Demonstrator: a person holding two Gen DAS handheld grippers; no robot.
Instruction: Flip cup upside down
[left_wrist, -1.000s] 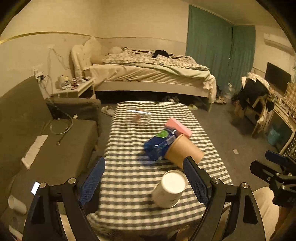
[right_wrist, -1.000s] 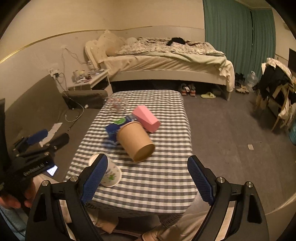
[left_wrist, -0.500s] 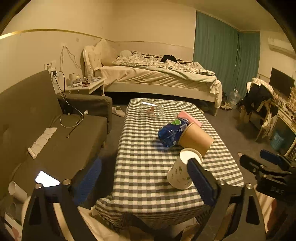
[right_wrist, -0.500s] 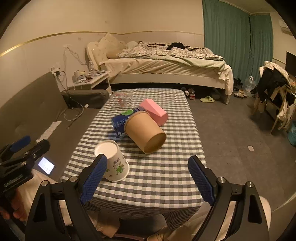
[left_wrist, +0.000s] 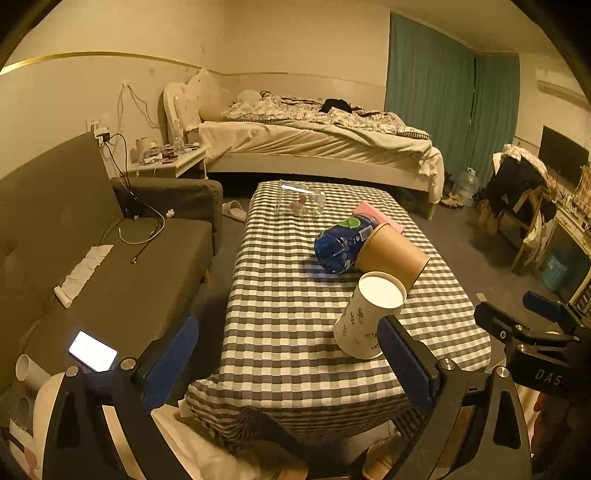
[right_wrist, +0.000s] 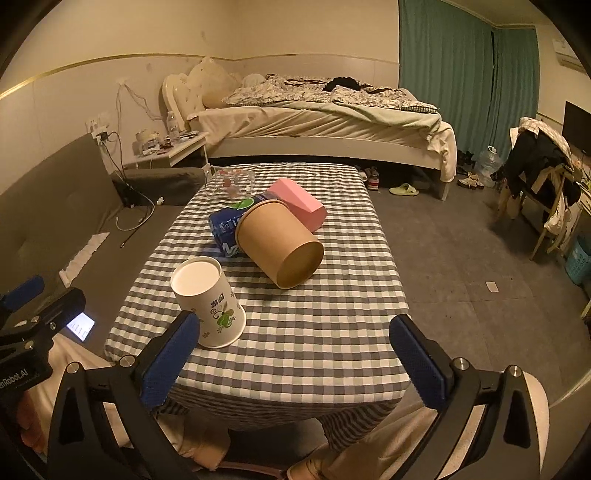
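A white paper cup with a green leaf print (left_wrist: 367, 319) stands upside down, base up, near the front edge of the checkered table (left_wrist: 280, 295); it also shows in the right wrist view (right_wrist: 208, 301). My left gripper (left_wrist: 288, 358) is open and empty, held back from the table's front edge, with the cup just beyond its right finger. My right gripper (right_wrist: 295, 354) is open and empty, near the front edge, with the cup by its left finger.
A brown paper cup (right_wrist: 282, 245) lies on its side mid-table, against a blue bottle (left_wrist: 341, 243) and a pink box (right_wrist: 299, 203). A clear glass container (left_wrist: 301, 201) sits at the far end. A sofa (left_wrist: 74, 251) with a lit phone (left_wrist: 93, 350) is left.
Both grippers have drawn back and up from the table, so the white cup looks farther off. The cup stands base up throughout.
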